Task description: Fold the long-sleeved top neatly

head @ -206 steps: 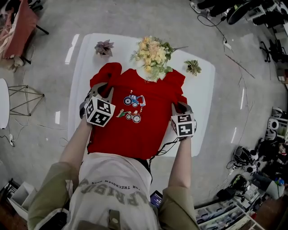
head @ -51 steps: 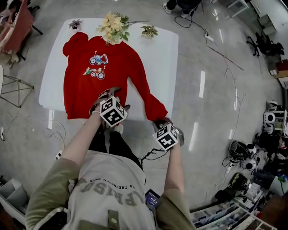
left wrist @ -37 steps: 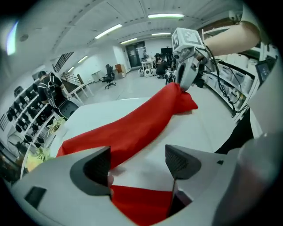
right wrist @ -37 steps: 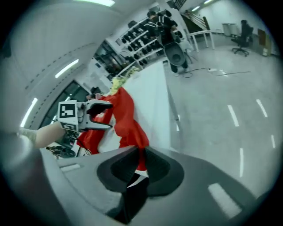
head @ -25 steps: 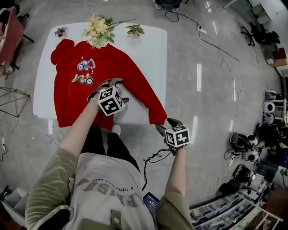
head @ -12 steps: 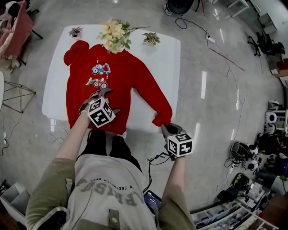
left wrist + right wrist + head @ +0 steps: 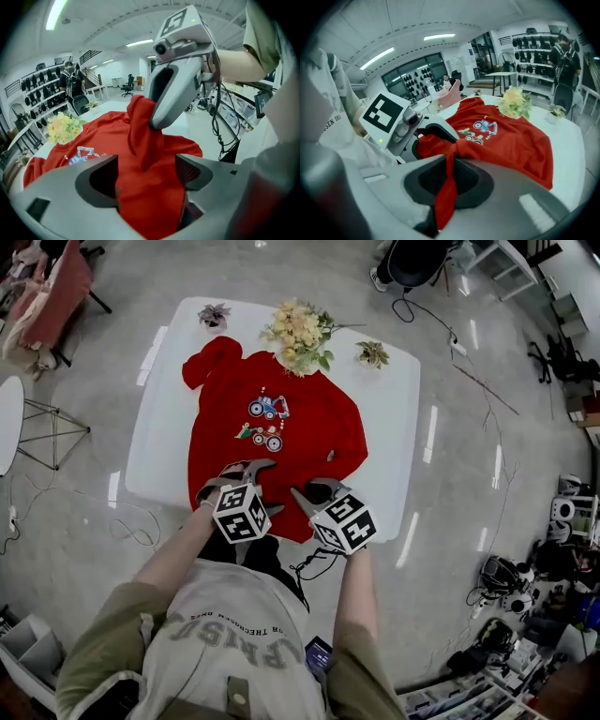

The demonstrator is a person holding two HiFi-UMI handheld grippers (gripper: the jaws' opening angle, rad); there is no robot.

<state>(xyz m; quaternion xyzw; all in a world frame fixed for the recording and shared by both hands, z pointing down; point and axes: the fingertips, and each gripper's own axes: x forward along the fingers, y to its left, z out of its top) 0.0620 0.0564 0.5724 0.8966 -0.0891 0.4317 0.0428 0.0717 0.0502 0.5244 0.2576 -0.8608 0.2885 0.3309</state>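
Between spread jaws of left claw (image 7: 146,169) lies the red top (image 7: 281,442); right claw (image 7: 449,164) clenches its sleeve (image 7: 445,199).

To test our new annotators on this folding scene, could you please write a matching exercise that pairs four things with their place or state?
Things:
1. red top
2. flowers
3. right gripper
4. left gripper

Places or states:
A. jaws apart, the top's cloth between them
B. lying on the white table
C. shut on a sleeve
D. at the top's neckline

Pairs: 1-B; 2-D; 3-C; 4-A
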